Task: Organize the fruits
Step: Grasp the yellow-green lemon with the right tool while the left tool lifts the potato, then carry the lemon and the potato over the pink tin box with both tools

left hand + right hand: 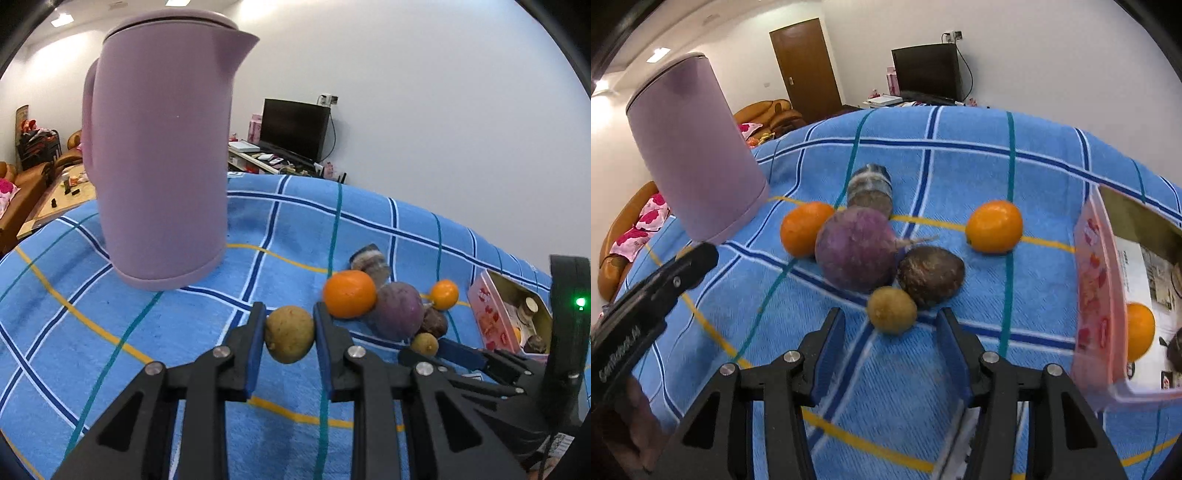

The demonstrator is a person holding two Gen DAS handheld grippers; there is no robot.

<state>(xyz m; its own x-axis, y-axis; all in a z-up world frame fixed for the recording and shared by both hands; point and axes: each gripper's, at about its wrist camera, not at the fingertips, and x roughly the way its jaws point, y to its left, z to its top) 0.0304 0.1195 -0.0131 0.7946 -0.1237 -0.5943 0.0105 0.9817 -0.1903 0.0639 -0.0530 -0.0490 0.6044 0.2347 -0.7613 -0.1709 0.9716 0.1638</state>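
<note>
My left gripper [290,334] is shut on a yellow-green round fruit [290,334], held above the blue checked cloth. My right gripper [891,332] is open, with a small greenish-brown fruit [892,310] just ahead between its fingertips. Behind it lie a purple round fruit [855,249], a dark brown fruit [931,277], two oranges [803,229] [993,226] and a grey striped object [870,190]. A pink box [1097,295] at the right holds an orange [1141,330]. The same pile shows in the left wrist view [399,310].
A tall lilac kettle [159,155] stands on the cloth at the left, also in the right wrist view [694,155]. The left gripper's body [646,295] crosses the right view's left side. The cloth's [960,166] far edge drops off toward a room with a TV.
</note>
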